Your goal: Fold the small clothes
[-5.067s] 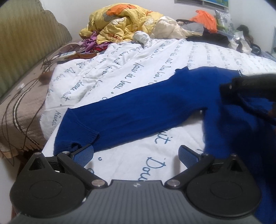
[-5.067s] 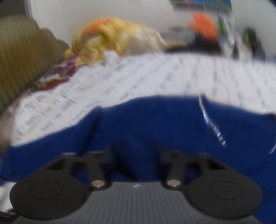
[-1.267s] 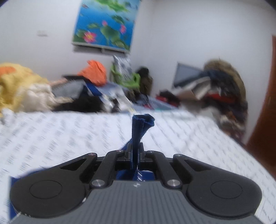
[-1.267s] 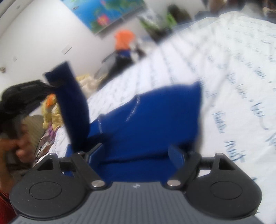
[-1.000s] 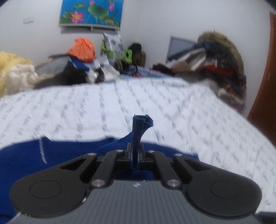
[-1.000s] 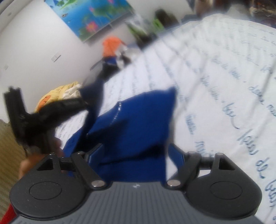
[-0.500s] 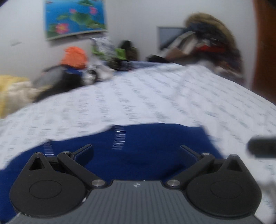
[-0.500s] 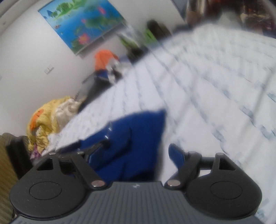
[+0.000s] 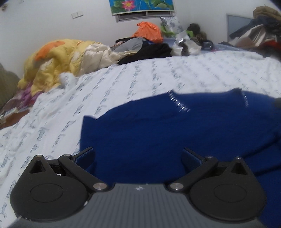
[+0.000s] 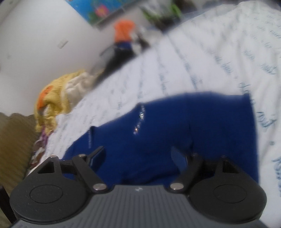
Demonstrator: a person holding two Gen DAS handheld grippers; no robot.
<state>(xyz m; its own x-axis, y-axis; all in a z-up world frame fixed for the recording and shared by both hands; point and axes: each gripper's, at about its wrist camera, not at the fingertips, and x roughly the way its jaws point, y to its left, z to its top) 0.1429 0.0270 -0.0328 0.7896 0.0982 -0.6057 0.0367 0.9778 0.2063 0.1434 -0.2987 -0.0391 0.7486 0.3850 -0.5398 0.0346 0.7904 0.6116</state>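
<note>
A: Where's the blue sweater point(image 9: 158, 133) rn?

B: Flat on the bed point(image 9: 140, 82), on the white sheet w/ blue script print. It fills the lower middle of both views. In the left wrist view its edge runs across the frame, w/ a short line of shiny studs point(image 9: 179, 103) near the far edge. Same studs point(image 10: 139, 121) show in the right wrist view, blurry though.

A: Left gripper point(image 9: 138, 156)?

B: Fingers spread wide, nothing btwn the pads. It hangs over the sweater, near its left edge; the left finger point(image 9: 86, 156) sits about over that edge, the right finger point(image 9: 191, 157) over blue fabric. No cloth pinched.

A: And the right gripper point(image 10: 138, 156)?

B: Also apart but a bit narrower, and closing slightly. Blue fabric lies under and btwn the fingers, w/ a fold or ridge running up by the right finger point(image 10: 179, 157). Can't tell if the pads touch cloth, the pic's too smeared. Doesn't look like a grip.

A: Other stuff on the bed?

B: Far side: a yellow quilt point(image 9: 58, 61) bunched at left, dark clothes point(image 9: 147, 52) in the middle, an orange bag point(image 9: 149, 31) by the wall. A flower poster point(image 9: 140, 5) hangs above. More piled clothes point(image 9: 260, 33) at far right
</note>
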